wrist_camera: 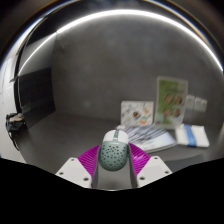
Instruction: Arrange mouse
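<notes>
Tongs clamp the mouse over the desk

Legible text: none. Printed items present, wording too small to make out:
- upright card with green and white print, standing at the back of the worktop;
- smaller printed card just beside it, green marks on white, unreadable;
- flat white sheet lying in front of them, with no readable marking.
No brand or number shows on the mouse or the hand-held gripper.
</notes>
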Demonstrator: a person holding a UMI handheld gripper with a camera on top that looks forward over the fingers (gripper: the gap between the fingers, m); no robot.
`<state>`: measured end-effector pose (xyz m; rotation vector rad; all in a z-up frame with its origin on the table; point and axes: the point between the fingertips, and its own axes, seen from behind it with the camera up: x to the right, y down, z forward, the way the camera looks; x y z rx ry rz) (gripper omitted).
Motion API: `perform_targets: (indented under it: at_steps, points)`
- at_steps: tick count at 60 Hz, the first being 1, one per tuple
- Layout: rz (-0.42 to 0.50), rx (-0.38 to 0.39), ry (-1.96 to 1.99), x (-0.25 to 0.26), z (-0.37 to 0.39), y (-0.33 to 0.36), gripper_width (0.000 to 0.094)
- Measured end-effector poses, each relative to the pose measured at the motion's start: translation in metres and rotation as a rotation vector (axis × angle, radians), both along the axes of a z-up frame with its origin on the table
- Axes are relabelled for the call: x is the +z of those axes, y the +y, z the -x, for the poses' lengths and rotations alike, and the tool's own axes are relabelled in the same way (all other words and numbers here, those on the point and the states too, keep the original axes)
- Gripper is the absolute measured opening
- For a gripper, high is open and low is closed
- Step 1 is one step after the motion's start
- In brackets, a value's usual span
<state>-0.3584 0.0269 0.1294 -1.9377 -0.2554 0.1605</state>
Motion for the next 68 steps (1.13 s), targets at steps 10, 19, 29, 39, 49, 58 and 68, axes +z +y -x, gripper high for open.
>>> perform_targets:
  at_steps: [10, 19, 29, 39, 49, 58, 68]
  points:
    - [-0.145, -0.074, -0.092, 0.058, -0.143, -0.03, 0.0446]
    - [-0.004, -0.178, -0.103, -0.02, -0.273, -0.042, 0.0444]
    - [0.128, -0.188, -0.052, -0.107, -0.323, -0.048, 0.0447]
    - [0.17, -0.165, 0.03, -0.136, -0.331, -0.047, 0.0497]
    - [0.201, -0.114, 0.057, -0.132, -0.326, -0.057, 0.0772]
    - [0.164, -0.082, 0.117, -0.106, -0.319, -0.092, 0.084]
    - [0.14, -0.126, 0.145, -0.089, -0.346, -0.154, 0.0838]
